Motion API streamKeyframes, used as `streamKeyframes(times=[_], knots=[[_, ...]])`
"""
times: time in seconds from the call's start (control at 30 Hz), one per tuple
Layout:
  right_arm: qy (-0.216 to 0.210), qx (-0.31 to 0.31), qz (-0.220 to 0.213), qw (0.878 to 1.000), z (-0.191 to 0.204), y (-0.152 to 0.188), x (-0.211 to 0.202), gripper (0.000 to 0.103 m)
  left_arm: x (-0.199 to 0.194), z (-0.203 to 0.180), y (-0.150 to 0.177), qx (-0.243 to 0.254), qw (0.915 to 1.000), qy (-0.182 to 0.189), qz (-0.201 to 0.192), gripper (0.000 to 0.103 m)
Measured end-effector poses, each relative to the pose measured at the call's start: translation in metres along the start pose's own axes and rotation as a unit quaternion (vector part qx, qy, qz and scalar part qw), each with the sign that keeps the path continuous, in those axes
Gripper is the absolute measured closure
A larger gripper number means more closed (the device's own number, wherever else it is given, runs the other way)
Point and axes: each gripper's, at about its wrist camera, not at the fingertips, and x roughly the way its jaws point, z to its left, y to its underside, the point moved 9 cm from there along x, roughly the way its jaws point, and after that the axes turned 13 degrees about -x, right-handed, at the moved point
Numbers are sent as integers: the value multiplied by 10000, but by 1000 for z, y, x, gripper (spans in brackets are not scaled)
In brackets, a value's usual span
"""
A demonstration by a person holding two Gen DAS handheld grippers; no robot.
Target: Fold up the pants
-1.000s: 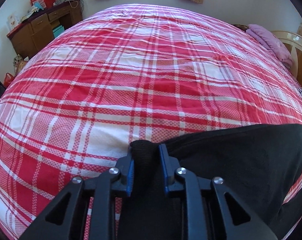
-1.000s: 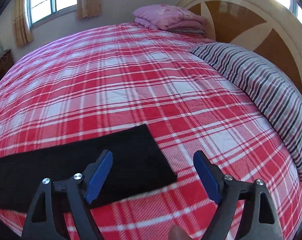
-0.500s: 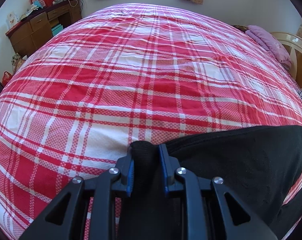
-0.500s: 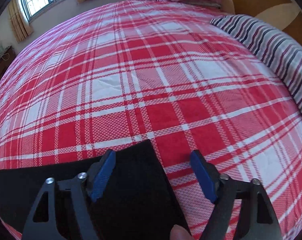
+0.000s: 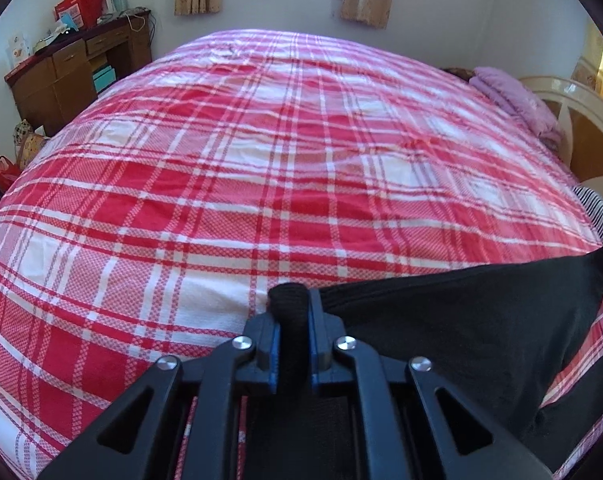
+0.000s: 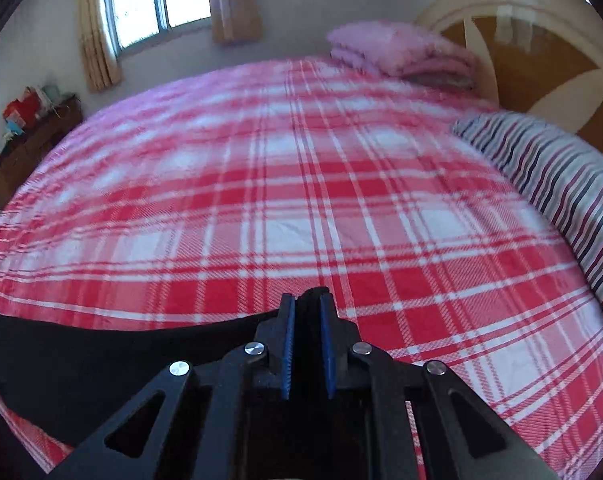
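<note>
The black pants (image 5: 461, 320) are held lifted over the near part of the red-and-white plaid bed (image 5: 281, 160). My left gripper (image 5: 290, 300) is shut on one end of the pants, a fold of black cloth poking out between the blue pads. My right gripper (image 6: 306, 308) is shut on the other end, and the pants (image 6: 81, 356) stretch away to its left above the bedspread (image 6: 301, 200). The cloth hangs taut between the two grippers.
A striped pillow (image 6: 561, 184) lies along the right side of the bed by the headboard (image 6: 541, 40). A folded pink blanket (image 6: 397, 52) sits at the far right corner. A wooden desk (image 5: 69, 72) with clutter stands by the far left wall.
My right gripper, open over the pants' corner a second ago, has come down and shut on it, then lifted. My left gripper has kept its hold and risen a little.
</note>
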Motion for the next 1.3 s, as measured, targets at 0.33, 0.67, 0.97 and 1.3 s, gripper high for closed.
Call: streamKeyframes(times=[0.33, 0.67, 0.97, 1.3], knots=[[-74, -7, -1246, 9922, -2, 8, -114, 92, -50, -2, -2, -319, 9954, 748, -500, 92], [-118, 432, -1647, 9853, -15, 79, -192, 93, -110, 8, 24, -374, 9841, 1435, -973, 92], [-258, 611, -1215, 9904, -20, 172, -215, 93, -124, 33, 101, -197, 9805, 1787, -794, 92], [48, 301, 44, 9995, -24, 249, -215, 92, -129, 66, 143, 74, 9846, 1554, -803, 60]])
